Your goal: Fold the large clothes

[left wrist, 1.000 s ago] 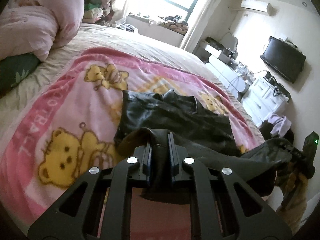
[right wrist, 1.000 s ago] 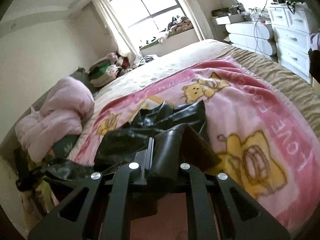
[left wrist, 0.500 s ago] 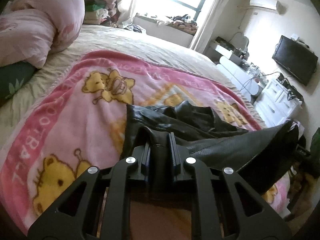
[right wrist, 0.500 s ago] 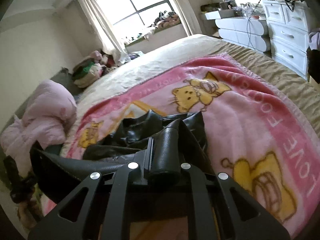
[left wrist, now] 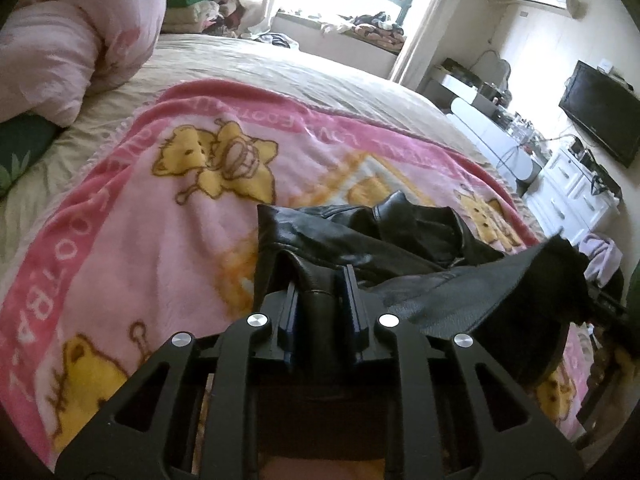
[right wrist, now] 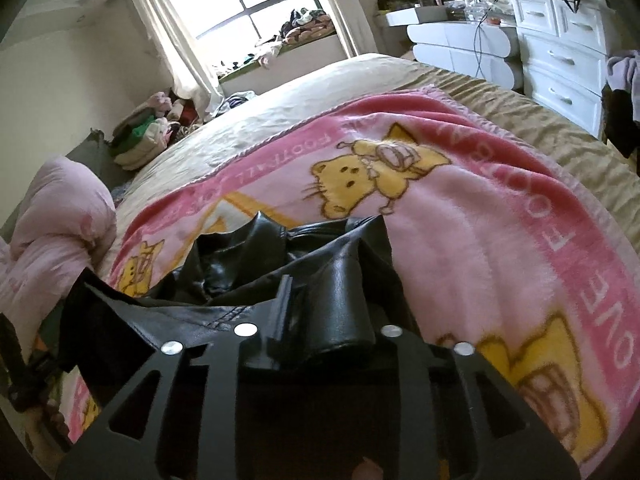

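While the black jacket lies crumpled on the pink blanket, the left claw pinches one folded edge. In the right view, the right claw clamps another jacket fold.

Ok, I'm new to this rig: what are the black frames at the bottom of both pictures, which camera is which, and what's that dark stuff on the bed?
Each black frame is a hand-held gripper a person carries, with a fisheye camera looking along its two fingers. One picture is from the left hand-held gripper, the other from the right hand-held gripper. Both are shut on a black leather jacket, each pinching a bunched part. Most of the jacket lies crumpled on a pink bear blanket spread over the bed.
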{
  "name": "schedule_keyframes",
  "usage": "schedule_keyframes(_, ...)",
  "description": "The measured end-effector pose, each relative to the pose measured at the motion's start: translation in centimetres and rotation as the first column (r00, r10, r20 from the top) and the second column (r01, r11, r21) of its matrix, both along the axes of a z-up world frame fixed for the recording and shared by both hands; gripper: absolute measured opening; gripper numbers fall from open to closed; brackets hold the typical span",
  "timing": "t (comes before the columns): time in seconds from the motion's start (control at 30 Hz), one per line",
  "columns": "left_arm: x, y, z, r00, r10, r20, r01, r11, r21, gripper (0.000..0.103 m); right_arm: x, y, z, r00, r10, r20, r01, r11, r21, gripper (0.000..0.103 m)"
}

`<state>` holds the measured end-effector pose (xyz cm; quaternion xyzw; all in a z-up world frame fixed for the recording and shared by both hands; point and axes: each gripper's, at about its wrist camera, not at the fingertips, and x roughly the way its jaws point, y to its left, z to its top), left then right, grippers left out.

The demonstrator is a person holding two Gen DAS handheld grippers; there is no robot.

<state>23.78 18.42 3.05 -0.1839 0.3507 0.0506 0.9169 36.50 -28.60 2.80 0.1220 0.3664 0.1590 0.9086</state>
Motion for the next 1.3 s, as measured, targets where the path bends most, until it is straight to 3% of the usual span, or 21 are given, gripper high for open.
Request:
schedule_keyframes(0.13, -0.3, 0.1, 0.4, 0.999, -0.032, 0.020, 0.033, 0.999, -0.019, 0.024, -0.6, 0.0, 0.2, 0.998, -0.028, 0.057, 0.030, 0.999, -0.030, 0.060)
schedule_keyframes(0.27, -1.1, 0.6, 1.5, 0.997, -0.003, 0.074, 0.003, 1.000, 0.002, 0.037, -1.2, -1.0, 0.3, 0.993, -0.051, 0.103, 0.050, 0.999, 0.016, 0.069)
schedule_keyframes(0.37, -2.1, 1.1, 2.6, 0.992, 0.030, 0.126, -0.034, 0.999, 0.028, 0.040, -1.4, -1.6, 0.4, 0.990, -0.054, 0.129, 0.053, 0.999, 0.010, 0.070)
schedule_keyframes(0.43, -2.0, 1.2, 2.6, 0.992, 0.040, 0.120, -0.047, 0.997, 0.060, 0.043, -1.5, -1.7, 0.4, 0.989, -0.046, 0.141, 0.049, 0.999, -0.018, 0.072)
schedule_keyframes(0.63, 0.8, 0.4, -1.1, 1.000, 0.007, -0.014, -0.005, 0.992, 0.129, 0.048, -0.6, 0.0, -1.0, 0.993, 0.039, 0.116, -0.023, 0.990, -0.139, 0.073)
schedule_keyframes(0.67, 1.5, 0.2, -1.9, 0.999, -0.002, -0.043, 0.008, 0.989, 0.146, 0.056, -0.4, 0.4, -1.2, 0.993, 0.052, 0.108, -0.035, 0.987, -0.157, 0.073)
schedule_keyframes(0.73, 2.3, -0.2, -3.1, 0.997, -0.006, -0.074, 0.019, 0.985, 0.174, 0.059, 0.3, 1.6, -1.9, 0.992, 0.090, 0.088, -0.069, 0.975, -0.212, 0.073)
schedule_keyframes(0.93, 4.5, -0.5, -4.2, 0.995, -0.017, -0.102, 0.043, 0.965, 0.259, 0.060, 3.8, 3.7, -3.0, 0.993, 0.111, 0.044, -0.094, 0.952, -0.292, 0.073)
schedule_keyframes(1.0, 5.0, -0.4, -4.5, 0.994, -0.013, -0.105, 0.040, 0.966, 0.255, 0.058, 4.9, 3.7, -3.5, 0.994, 0.108, 0.030, -0.095, 0.951, -0.294, 0.069)
schedule_keyframes(1.03, 5.3, -0.3, -4.6, 0.994, -0.008, -0.105, 0.035, 0.966, 0.255, 0.039, 5.3, 3.8, -3.8, 0.994, 0.111, 0.018, -0.101, 0.949, -0.299, 0.049)
schedule_keyframes(1.07, 5.4, -0.3, -4.7, 0.995, -0.008, -0.103, 0.034, 0.966, 0.256, 0.020, 5.6, 3.9, -4.2, 0.993, 0.114, 0.009, -0.105, 0.942, -0.317, 0.022)
schedule_keyframes(1.1, 5.5, -0.3, -4.7, 0.995, -0.005, -0.104, 0.032, 0.966, 0.257, 0.019, 5.6, 3.9, -4.5, 0.995, 0.103, 0.016, -0.091, 0.935, -0.344, 0.011)
schedule_keyframes(1.17, 5.4, -0.3, -4.0, 0.996, -0.009, -0.091, 0.031, 0.968, 0.248, 0.009, 5.2, 3.3, -4.4, 0.994, 0.101, 0.041, -0.082, 0.941, -0.327, 0.008)
schedule_keyframes(1.3, 5.0, 0.6, -1.2, 1.000, -0.025, -0.004, 0.025, 0.982, 0.189, 0.008, 3.9, 1.2, -2.4, 0.990, 0.066, 0.122, -0.036, 0.973, -0.228, 0.004)
